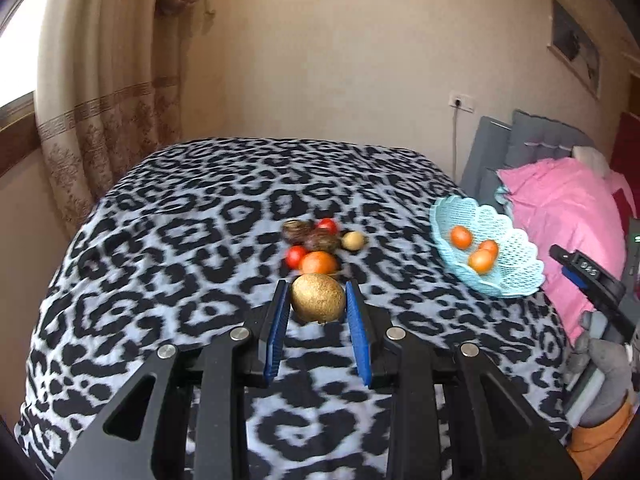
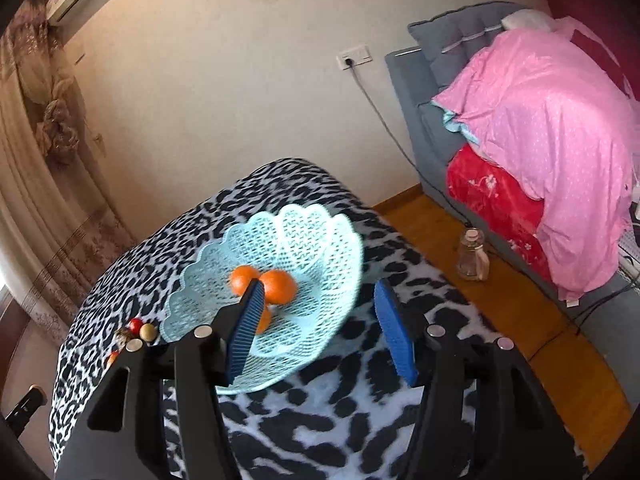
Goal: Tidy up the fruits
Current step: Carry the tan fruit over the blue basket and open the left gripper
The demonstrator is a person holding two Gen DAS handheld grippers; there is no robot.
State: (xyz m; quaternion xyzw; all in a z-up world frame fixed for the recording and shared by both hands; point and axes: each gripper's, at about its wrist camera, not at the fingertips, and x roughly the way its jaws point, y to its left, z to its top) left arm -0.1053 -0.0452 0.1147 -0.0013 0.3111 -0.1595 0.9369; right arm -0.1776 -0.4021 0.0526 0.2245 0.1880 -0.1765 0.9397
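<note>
1. left gripper (image 1: 318,300) sits nearest the lens, its blue pads pinching a golden-brown round fruit (image 1: 318,298) from both sides, over the near middle of the table.
2. leopard-print tablecloth (image 1: 180,208) covers the whole table and carries everything else.
3. pale blue mesh basket (image 1: 516,276) stands at the table's right edge, with three small oranges (image 1: 461,237) inside it.
4. right gripper (image 2: 316,312) hovers over the basket's near rim with its pads spread wide and nothing between them.
5. loose fruit pile (image 1: 316,242) lies at the table's centre, just beyond the held fruit: a larger orange (image 1: 319,263), two red fruits, two dark mottled ones and a small tan one.
6. judged step: carrying the held fruit to the basket. to do it well, lift it clear of the pile, cross to the right edge, go in low over the scalloped rim and let go onto bare mesh so the oranges are not knocked; the right gripper should give way.
</note>
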